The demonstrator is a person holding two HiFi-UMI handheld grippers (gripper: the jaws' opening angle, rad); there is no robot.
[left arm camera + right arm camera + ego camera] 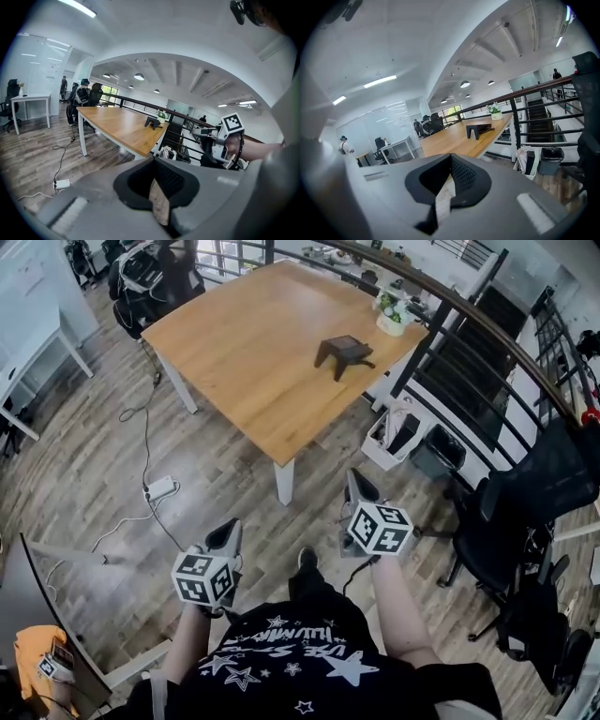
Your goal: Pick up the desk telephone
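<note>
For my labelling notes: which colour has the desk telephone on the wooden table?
The desk telephone is black, or very dark grey; the head view shows it best.

We see the desk telephone (pixel 345 351): dark, angular body with sloped top, sitting upright on the wooden table (pixel 244 343), near its right edge, toward the far-right corner.

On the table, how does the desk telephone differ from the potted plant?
The desk telephone is dark, low and angular; the potted plant is green leaves in a white pot. The telephone stands nearer the person, while the plant sits at the table's far corner. Both rest on the wooden table along the same side, and nothing touches either.
</note>
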